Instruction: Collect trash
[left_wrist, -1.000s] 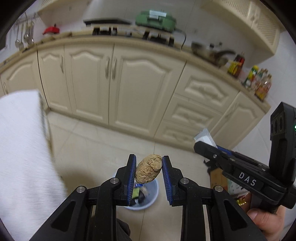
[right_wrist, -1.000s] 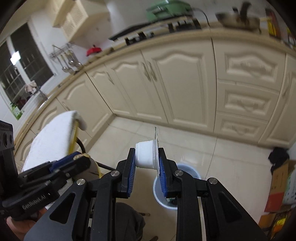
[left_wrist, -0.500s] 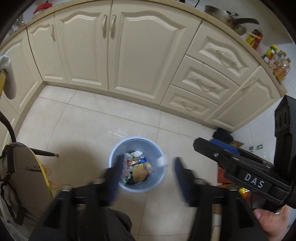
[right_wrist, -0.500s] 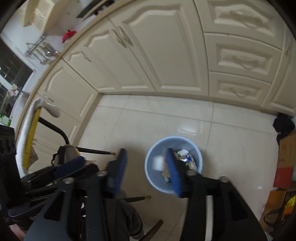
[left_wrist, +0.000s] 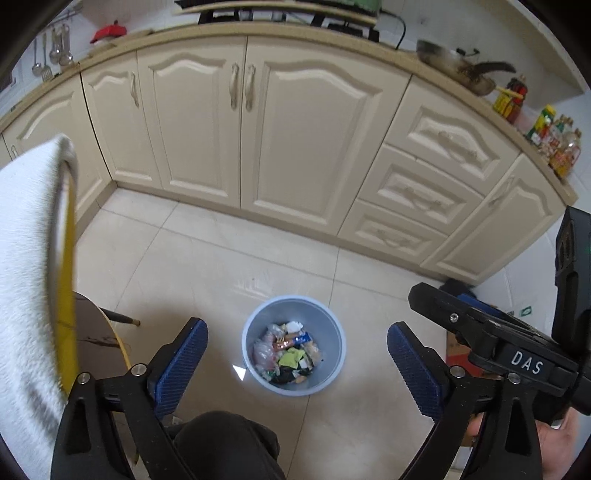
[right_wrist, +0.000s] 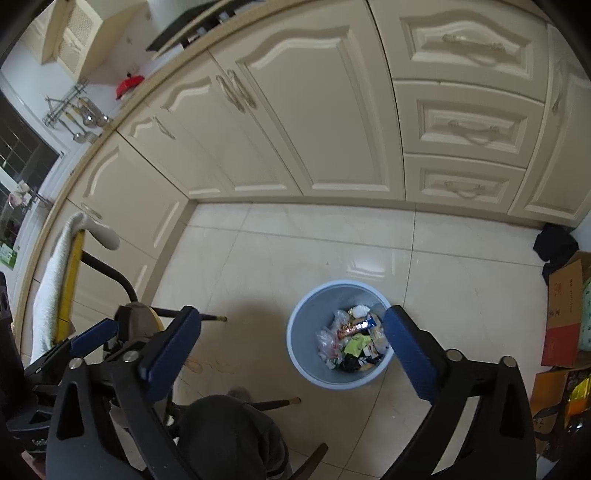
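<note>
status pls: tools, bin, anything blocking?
Left tool open, empty. Right tool open, empty. Trash bin upright on floor below both, holding wrappers. Nothing between tools and bin.

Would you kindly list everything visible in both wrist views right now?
Trash bin: one, pale blue, on floor, holding mixed wrappers.
Cabinets: cream, along the back wall.
Frying pan: one, on countertop, right.
Bottles: several, mixed colours, countertop far right.
Towel: one, white, over yellow chair back.
Cardboard boxes: brown, floor at right.
Left gripper: black, blue pads, open, empty.
Right gripper: black, blue pads, open, empty.
</note>
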